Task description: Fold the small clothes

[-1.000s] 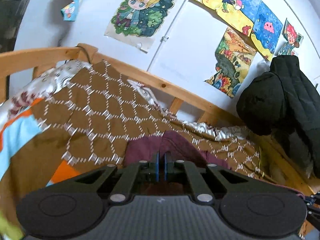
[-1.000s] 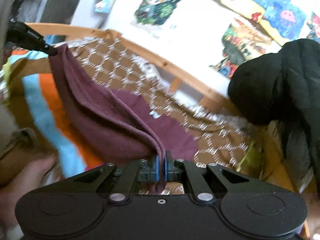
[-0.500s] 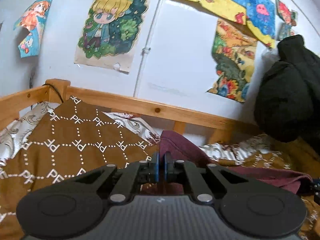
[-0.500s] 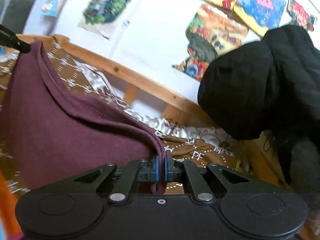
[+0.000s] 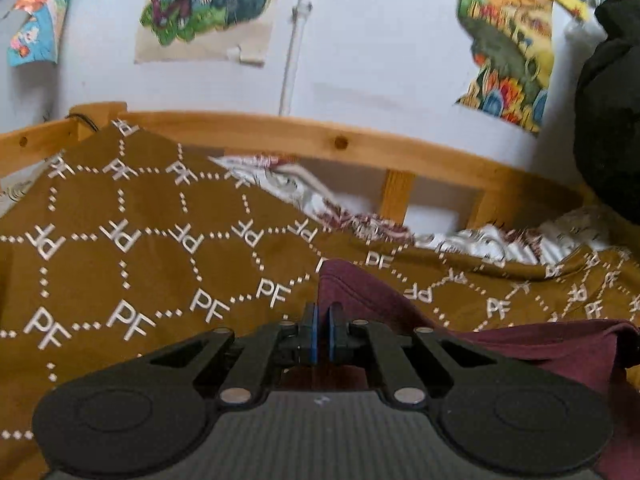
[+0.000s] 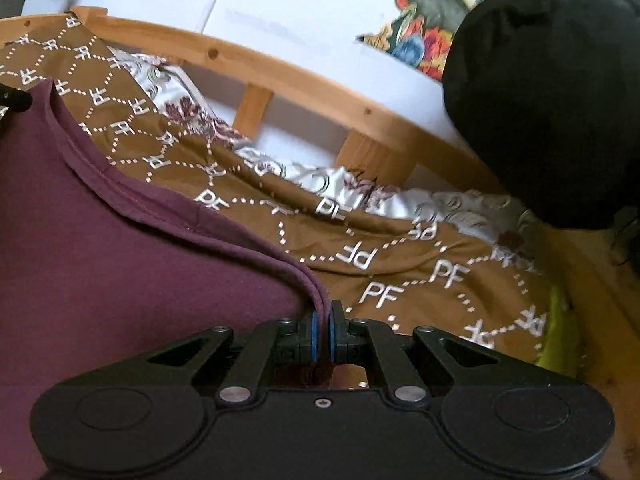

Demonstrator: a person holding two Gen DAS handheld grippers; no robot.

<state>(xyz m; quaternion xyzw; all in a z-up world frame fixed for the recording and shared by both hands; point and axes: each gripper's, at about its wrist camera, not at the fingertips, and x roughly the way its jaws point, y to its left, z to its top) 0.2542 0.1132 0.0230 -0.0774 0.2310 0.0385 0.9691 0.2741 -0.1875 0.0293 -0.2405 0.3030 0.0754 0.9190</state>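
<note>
A brown bedspread (image 5: 132, 264) printed with white letters covers the bed inside a wooden rail (image 5: 360, 144), giving a broad, soft surface on which a garment can be spread and creased. Over it lies the maroon garment (image 6: 120, 264), the piece being folded; its hemmed edge sags in a long curve between two pinch points, which suggests it is held by two corners so the cloth hangs flat instead of bunching. A black coat (image 6: 552, 92) hangs at the right, clear of the work. The right gripper (image 6: 323, 330) is clamped on one corner of the edge, cloth bunched between its blue pads. The left gripper (image 5: 322, 332) is likewise closed on the opposite corner, a fold rising just past its tips. Both point down towards the bedspread, probably to lay the cloth out.
</note>
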